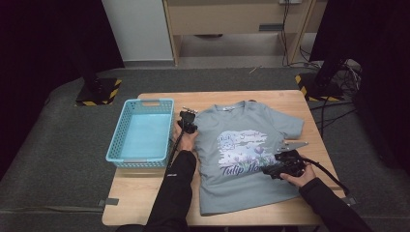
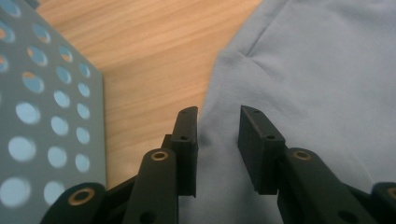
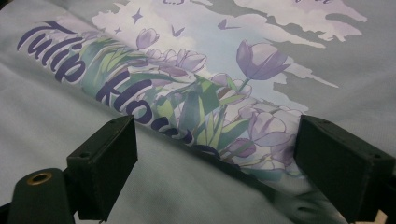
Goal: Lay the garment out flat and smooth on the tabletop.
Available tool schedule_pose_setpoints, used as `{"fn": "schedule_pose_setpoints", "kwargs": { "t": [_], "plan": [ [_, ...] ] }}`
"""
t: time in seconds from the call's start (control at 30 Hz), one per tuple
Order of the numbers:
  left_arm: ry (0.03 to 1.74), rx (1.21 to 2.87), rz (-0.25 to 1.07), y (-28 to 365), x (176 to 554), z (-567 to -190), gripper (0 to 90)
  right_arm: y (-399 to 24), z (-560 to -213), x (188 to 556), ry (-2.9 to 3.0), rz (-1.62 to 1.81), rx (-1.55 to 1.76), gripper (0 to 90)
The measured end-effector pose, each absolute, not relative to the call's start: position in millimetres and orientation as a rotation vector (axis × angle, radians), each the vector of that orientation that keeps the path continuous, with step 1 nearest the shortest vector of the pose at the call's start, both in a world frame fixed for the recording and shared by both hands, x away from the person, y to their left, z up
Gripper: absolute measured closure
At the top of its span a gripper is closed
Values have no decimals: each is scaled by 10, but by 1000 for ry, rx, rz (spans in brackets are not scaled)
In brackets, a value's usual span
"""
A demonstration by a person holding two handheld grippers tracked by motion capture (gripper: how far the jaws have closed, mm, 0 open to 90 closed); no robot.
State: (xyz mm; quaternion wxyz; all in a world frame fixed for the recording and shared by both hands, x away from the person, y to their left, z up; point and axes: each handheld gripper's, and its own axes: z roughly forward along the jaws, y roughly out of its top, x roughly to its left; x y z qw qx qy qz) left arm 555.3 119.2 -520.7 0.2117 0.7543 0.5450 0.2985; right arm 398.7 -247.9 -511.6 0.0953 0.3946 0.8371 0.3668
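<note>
A grey-blue T-shirt (image 1: 246, 154) lies face up on the wooden table (image 1: 145, 193), its collar toward the far edge and its tulip print (image 1: 244, 150) (purple flowers under script lettering) across the chest. You work it from both sides. Your left gripper (image 1: 187, 123) sits at the shirt's left sleeve, just beside the light-blue perforated basket (image 1: 142, 131) that stands on the table's left part. In the left gripper view its jaws (image 2: 217, 149) stand a narrow gap apart with the sleeve's edge lying between them; the pads do not pinch the cloth, so this tong is released. Your right gripper (image 1: 285, 164) rests low over the shirt's right half, near the end of the lettering. In the right gripper view its jaws (image 3: 233, 172) are spread wide, the printed flowers and a raised fold of fabric running between them, with neither pad pressing on it.
</note>
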Motion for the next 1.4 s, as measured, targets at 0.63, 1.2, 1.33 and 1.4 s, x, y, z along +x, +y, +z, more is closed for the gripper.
{"fn": "schedule_pose_setpoints", "kwargs": {
  "t": [0.63,1.2,1.33,1.4],
  "plan": [
    [1411,2129,690,833,5399,-5194,428,-2470,-5076,3990,2442,1123,1170,111],
    [1246,2058,620,898,5190,-4802,279,-2560,-4985,4004,2351,1101,1189,51],
    [1166,2026,603,895,4892,-4587,251,-2596,-4963,3986,2322,1095,1199,48],
    [1145,2018,601,902,4728,-4509,236,-2623,-4955,3977,2307,1104,1214,49]
  ]
}}
